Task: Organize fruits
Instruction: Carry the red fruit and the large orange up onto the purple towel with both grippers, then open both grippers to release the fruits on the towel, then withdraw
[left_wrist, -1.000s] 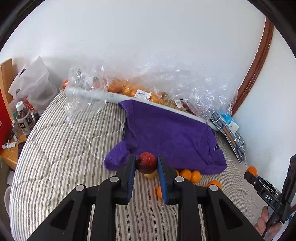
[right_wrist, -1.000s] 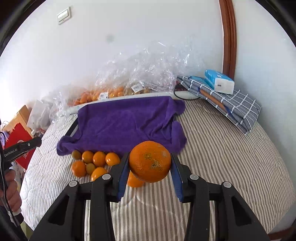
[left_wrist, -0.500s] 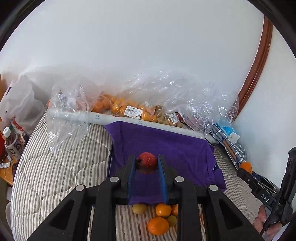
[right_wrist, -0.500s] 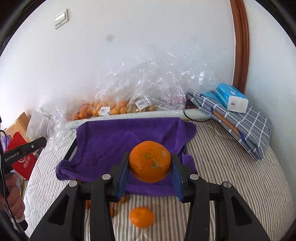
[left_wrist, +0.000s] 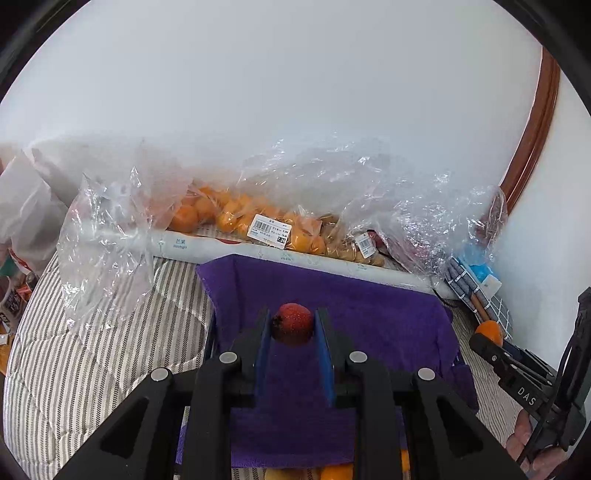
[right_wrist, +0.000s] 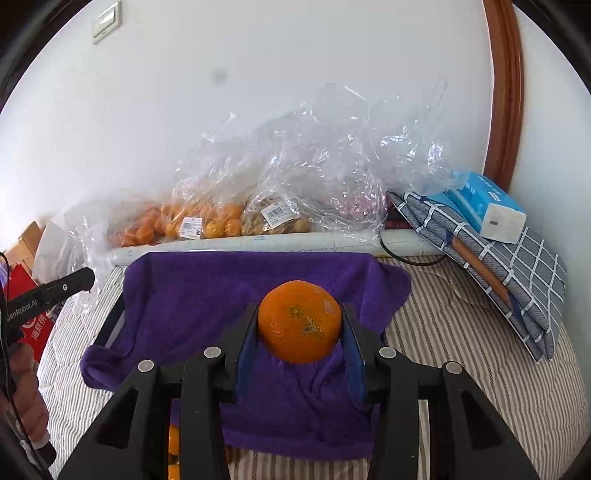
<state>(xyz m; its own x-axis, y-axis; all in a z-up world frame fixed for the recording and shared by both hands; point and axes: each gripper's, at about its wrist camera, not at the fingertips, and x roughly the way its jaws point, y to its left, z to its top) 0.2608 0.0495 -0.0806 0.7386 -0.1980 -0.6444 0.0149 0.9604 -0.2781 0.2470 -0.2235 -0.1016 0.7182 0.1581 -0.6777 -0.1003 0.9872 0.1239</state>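
My left gripper (left_wrist: 292, 325) is shut on a small bumpy red fruit (left_wrist: 293, 322), held above the purple towel (left_wrist: 376, 317). My right gripper (right_wrist: 300, 325) is shut on a large orange (right_wrist: 299, 320), also over the purple towel (right_wrist: 192, 295). Seen from the left wrist, the right gripper (left_wrist: 491, 341) stands at the far right with the orange (left_wrist: 489, 329) at its tip. Loose small oranges (left_wrist: 338, 472) peek out at the towel's near edge, mostly hidden under my fingers. More of them (right_wrist: 173, 443) show in the right wrist view.
Clear plastic bags of oranges (left_wrist: 236, 214) and brown fruit (right_wrist: 277, 221) line the wall behind a long white roll (left_wrist: 192, 245). A folded checked cloth (right_wrist: 509, 273) with a blue tissue pack (right_wrist: 484, 206) lies right. A person's hand (right_wrist: 26, 398) holds the left gripper. Striped bedding (left_wrist: 92, 354) surrounds the towel.
Both grippers have moved forward with their fruits, from above the loose oranges to over the purple towel, closer to the bags at the wall. Both grips are unchanged.
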